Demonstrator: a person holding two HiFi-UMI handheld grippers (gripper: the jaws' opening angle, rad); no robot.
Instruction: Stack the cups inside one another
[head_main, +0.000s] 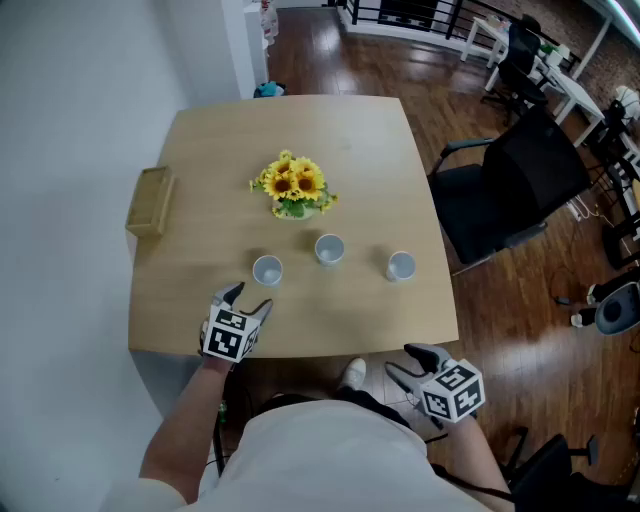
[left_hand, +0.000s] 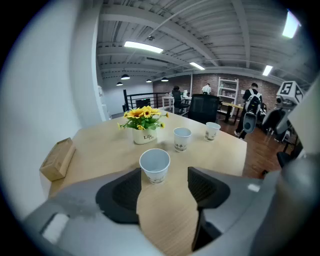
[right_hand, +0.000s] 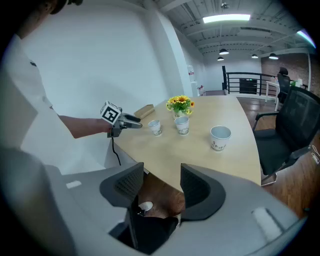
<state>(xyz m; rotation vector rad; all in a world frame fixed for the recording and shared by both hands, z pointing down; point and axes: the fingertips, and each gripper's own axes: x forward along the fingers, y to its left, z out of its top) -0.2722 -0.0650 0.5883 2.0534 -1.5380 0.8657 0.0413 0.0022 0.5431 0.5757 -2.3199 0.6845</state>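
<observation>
White cups (head_main: 267, 270): row of three, just this side of sunflower pot (head_main: 294, 190)
Left tongs (head_main: 250, 297): spread apart, nothing between
Right tongs (head_main: 400, 358): spread apart, nothing between

Bright, even indoor light. Ceiling strip lights (left_hand: 144, 47) run across the upper part of both gripper views, and one flares at the upper right of the left gripper view. The cups (head_main: 329, 249) cast only faint, soft shadows on the desk (head_main: 210, 170). The white wall (head_main: 70, 150) at left reads pale and flat. Both gripper views curve strongly, with black vignetted corners. The near fingers (left_hand: 120, 192) are slightly soft, while the head view is sharp throughout.
</observation>
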